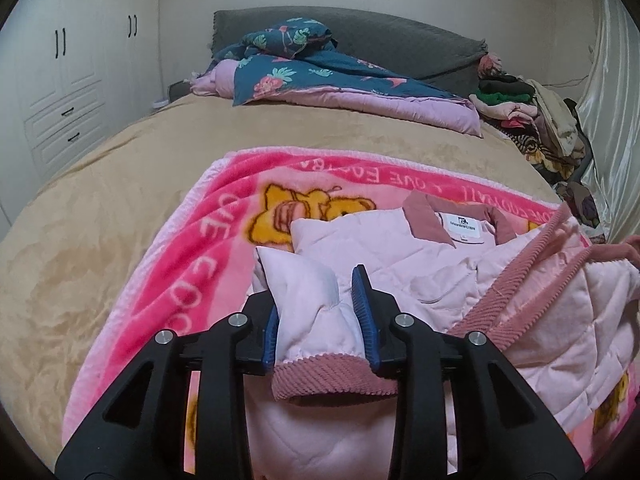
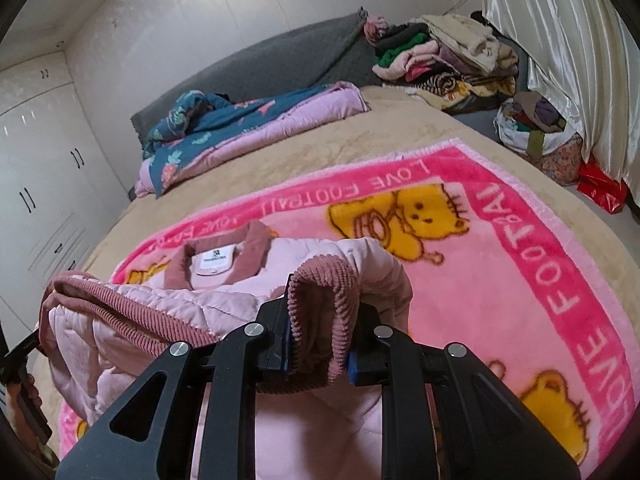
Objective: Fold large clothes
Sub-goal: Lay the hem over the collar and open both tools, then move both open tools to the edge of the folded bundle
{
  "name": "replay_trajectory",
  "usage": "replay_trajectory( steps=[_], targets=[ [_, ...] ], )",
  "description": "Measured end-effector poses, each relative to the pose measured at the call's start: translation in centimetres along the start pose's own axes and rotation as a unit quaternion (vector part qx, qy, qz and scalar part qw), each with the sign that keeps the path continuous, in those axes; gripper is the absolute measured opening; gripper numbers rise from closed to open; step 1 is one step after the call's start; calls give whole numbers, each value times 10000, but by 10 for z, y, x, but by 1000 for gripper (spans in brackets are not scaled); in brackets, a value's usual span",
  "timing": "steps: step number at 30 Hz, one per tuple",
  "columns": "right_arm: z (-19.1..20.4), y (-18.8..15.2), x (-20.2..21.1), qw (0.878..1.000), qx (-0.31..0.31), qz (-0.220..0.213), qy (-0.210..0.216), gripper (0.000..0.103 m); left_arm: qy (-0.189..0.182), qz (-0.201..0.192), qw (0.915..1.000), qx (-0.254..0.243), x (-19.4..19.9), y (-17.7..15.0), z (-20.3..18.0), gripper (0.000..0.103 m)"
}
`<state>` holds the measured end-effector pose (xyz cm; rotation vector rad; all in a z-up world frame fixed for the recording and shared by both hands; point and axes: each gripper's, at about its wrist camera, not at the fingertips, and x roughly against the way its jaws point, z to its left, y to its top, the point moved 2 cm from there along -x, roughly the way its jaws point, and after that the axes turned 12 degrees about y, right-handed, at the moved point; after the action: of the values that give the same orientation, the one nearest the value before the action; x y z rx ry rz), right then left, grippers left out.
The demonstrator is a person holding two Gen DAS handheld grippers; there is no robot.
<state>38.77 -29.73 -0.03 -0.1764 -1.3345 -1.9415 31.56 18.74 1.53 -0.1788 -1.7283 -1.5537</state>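
One bed under a tan plush cover [image 1: 120, 208], filling most of both views. On it, one bright pink fleece blanket printed with yellow bears and white lettering [image 2: 520, 264], spread flat; three bears count clearly in your right wrist view.

One folded quilt, dark teal with floral print and a lilac underside [image 1: 320, 80], lies at the head of the bed against one grey headboard cushion [image 1: 400, 40]. One heap of mixed folded clothes [image 2: 440, 60] sits at the far corner beside the pale satin curtain [image 2: 560, 40]. One white wardrobe [image 1: 60, 80] stands along the far wall, four black door handles visible.

One pale pink quilted jacket with dusty-rose corduroy collar and cuffs [image 1: 420, 276] lies on the pink blanket, collar away from you, white neck label showing.

Two grippers. Your left gripper [image 1: 320, 320] has its blue-padded fingers closed on one sleeve just above the corduroy cuff. Your right gripper [image 2: 320, 340] is clamped on the other corduroy cuff, bunched between the fingers and lifted off the blanket.
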Motion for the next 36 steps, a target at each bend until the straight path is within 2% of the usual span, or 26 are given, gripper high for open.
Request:
replay_trajectory(
  steps=[5, 9, 12, 13, 14, 19, 23, 25, 26, 27, 32, 36],
  targets=[
    [-8, -3, -23, 9997, -109, 194, -118, 18, -94, 58, 9999, 94, -6, -3, 0, 30],
    [-17, -5, -36, 9990, -329, 279, -106, 18, -217, 55, 9996, 181, -7, -2, -2, 37],
    [-22, -4, -42, 9982, -478, 346, -56, 18, -470, 29, 9986, 224, -4, 0, -3, 58],
    [-22, -5, -43, 9981, -504, 359, -40, 19, -455, -8, 9988, 200, -2, 0, -4, 70],
    [-24, -4, -43, 9978, -563, 363, -3, 20, -358, -82, 9992, 128, 1, 1, -5, 75],
    [-31, -3, -41, 9952, -881, 340, 270, 25, -493, -167, 9986, 106, 10, 2, -5, 81],
    [-31, 0, -31, 9935, -976, 232, 537, 37, -452, -210, 9986, 178, 13, 0, 0, 86],
    [-29, 3, -23, 9923, -977, 124, 758, 51, -437, -204, 9985, 246, 13, -3, 6, 87],
    [-28, 5, -18, 9920, -953, 52, 830, 71, -425, -193, 9985, 273, 12, -5, 9, 87],
    [-26, 7, -10, 9930, -875, -86, 793, 85, -412, -172, 9985, 306, 12, -7, 12, 88],
    [-12, 11, 28, 9950, -399, -417, 815, 88, -348, -34, 9984, 442, 7, -20, 29, 89],
    [-2, -1, 54, 9962, 40, -511, 708, 92, -340, 103, 9978, 551, 4, -33, 40, 91]
  ],
)
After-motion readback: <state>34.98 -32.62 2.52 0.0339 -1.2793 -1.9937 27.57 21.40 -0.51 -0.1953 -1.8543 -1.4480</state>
